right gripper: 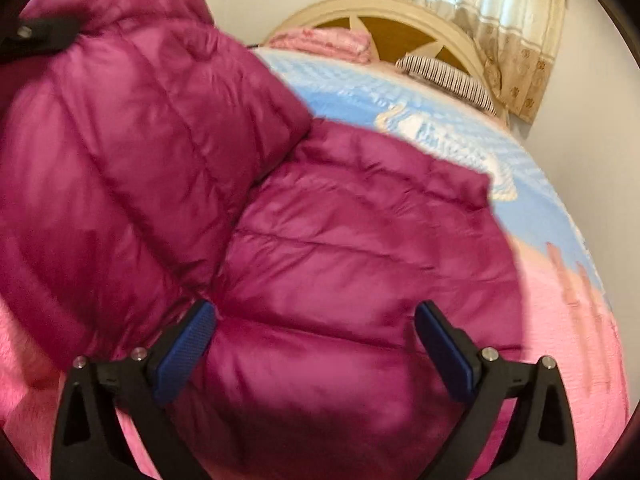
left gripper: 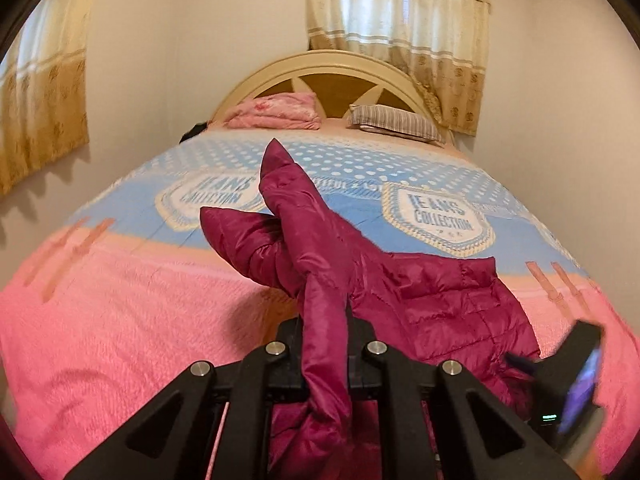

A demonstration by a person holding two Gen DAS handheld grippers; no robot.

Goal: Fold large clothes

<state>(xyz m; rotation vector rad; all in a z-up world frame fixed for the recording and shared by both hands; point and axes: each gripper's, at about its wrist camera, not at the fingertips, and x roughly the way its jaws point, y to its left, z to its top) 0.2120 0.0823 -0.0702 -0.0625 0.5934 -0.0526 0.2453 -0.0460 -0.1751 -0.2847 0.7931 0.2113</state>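
Folding's barely begun: left gripper (left gripper: 326,344) pinching the jacket (left gripper: 420,304) sleeve, right gripper (right gripper: 316,344) spread wide, nothing folded on the bed (left gripper: 120,320).

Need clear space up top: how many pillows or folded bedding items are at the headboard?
2: a pink folded blanket on the left, a striped pillow on the right. The jacket may hide others.

Jacket (right gripper: 320,240) bulk fills near bed (left gripper: 100,320); pillows (left gripper: 396,122) far.
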